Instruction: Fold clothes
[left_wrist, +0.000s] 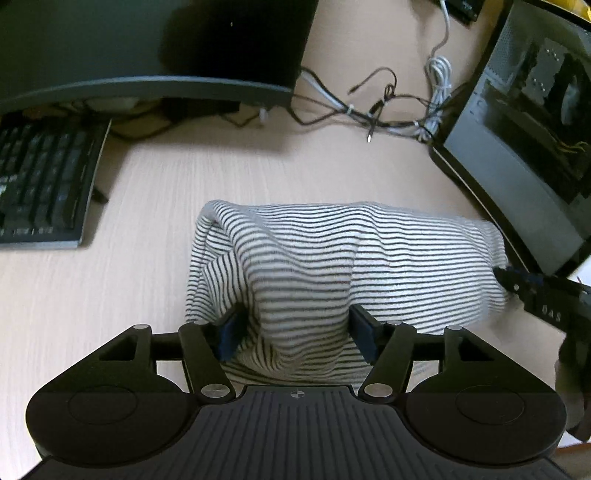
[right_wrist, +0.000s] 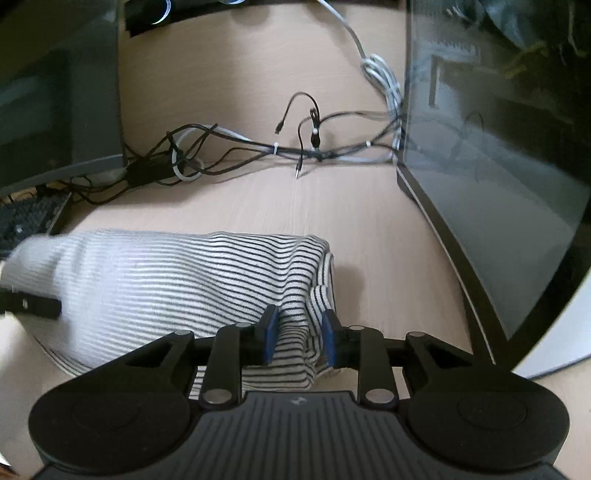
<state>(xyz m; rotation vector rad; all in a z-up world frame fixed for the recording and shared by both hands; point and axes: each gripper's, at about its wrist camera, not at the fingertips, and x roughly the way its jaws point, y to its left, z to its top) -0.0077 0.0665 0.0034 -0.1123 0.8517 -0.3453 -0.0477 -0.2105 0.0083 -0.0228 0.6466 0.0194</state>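
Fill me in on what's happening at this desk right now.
A person is folding a striped shirt on a light wooden desk, using a handheld gripper in each hand. The left gripper has a bunched ridge of the fabric between its fingers, and the right gripper is pinching the shirt near its other end. The shirt is already folded over and partly lifted. A keyboard, loose cables and a computer case surround it.
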